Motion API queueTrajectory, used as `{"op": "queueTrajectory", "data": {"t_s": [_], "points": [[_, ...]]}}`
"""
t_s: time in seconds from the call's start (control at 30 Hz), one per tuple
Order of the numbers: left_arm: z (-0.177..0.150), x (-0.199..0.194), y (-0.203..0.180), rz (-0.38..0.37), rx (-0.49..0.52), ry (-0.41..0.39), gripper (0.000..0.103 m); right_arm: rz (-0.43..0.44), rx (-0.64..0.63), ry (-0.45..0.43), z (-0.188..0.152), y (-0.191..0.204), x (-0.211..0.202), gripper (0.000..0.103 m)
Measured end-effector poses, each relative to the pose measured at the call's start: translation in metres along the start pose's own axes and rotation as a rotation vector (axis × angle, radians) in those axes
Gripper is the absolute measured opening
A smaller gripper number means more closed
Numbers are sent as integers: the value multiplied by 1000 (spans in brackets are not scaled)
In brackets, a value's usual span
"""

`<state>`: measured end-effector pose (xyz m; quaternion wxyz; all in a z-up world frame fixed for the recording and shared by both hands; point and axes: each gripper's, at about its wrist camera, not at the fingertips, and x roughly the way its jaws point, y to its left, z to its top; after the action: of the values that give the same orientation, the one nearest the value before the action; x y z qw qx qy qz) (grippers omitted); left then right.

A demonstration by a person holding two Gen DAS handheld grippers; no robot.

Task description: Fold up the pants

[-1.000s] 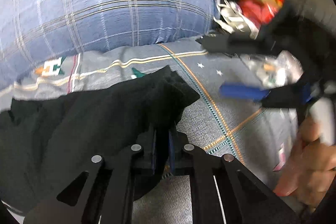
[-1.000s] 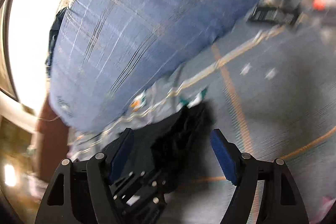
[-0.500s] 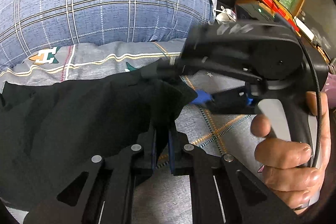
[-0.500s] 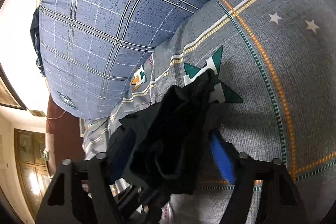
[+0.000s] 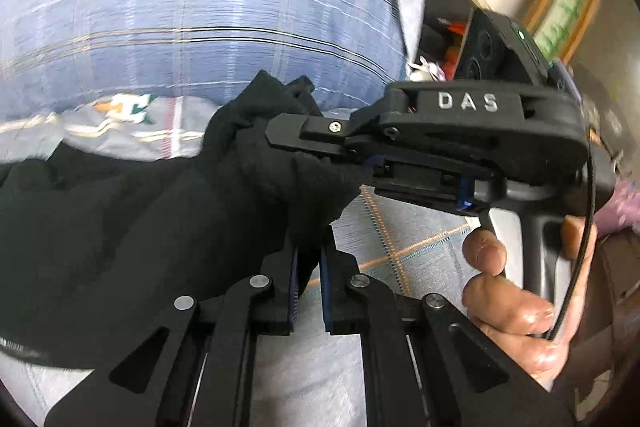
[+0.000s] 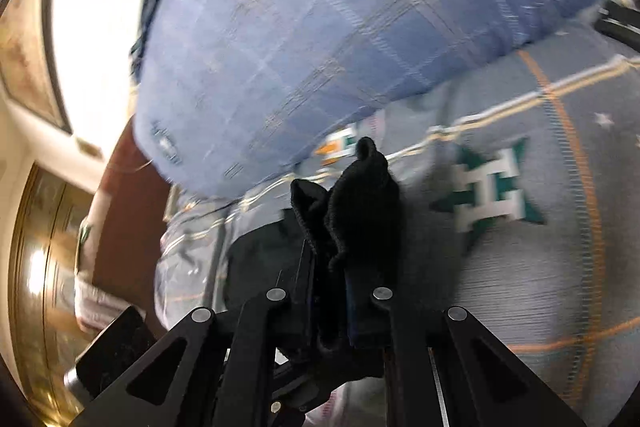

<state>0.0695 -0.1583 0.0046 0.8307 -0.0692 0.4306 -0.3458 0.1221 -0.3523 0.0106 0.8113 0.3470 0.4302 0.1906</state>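
Gripping soft black pants [image 5: 120,227] at a bunched corner, left gripper [image 5: 308,267] clamped with its blue-lined pads pressed tight on a thick fold of the cloth. Draped from there toward the left over a grey printed bedsheet [image 5: 400,235], matte and rumpled, edges ragged with small peaks. Clenched on the same bunch from the right, right gripper [image 5: 320,143], black angular plastic with raised "DAS" lettering, held by a bare hand [image 5: 516,291] around a grey handle. Seen from the right wrist camera: right gripper [image 6: 332,291] pinched shut on a knobbly, fleecy wad of the pants [image 6: 356,203] standing up between the fingers, both pads mostly buried in fabric, so contact lines hard to trace, probably full along the pads. Far behind, a plump blue plaid pillow [image 6: 340,27], smooth woven cover with thin pale and dark stripes. On the bedsheet [image 6: 540,287], orange stitched lines and a green star emblem [image 6: 492,191], somewhat blurred.
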Motion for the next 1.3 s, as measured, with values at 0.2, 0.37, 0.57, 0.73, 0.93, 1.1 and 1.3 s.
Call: {"op": "queueTrajectory", "data": {"t_s": [0.2,0.37,0.57,0.73,0.93,1.1,1.3], "points": [[-11,-25,52,21,-108,-18,7,22,-83,60,-14,39,53,11],[-26,-25,101,47,-240,3,7,4,-114,139,-28,59,109,17],[-38,-5,154,77,-484,114,7,0,-88,219,-39,51,142,52],[-39,-16,156,30,-548,120,38,-28,-121,99,-31,52,97,64],[-31,-32,151,59,-507,43,72,-348,-122,76,-22,24,86,67],[-27,-20,161,107,-517,14,48,-382,-78,170,-30,8,107,60],[-27,-17,155,193,-476,27,7,-419,-108,219,-41,7,117,43]]}}
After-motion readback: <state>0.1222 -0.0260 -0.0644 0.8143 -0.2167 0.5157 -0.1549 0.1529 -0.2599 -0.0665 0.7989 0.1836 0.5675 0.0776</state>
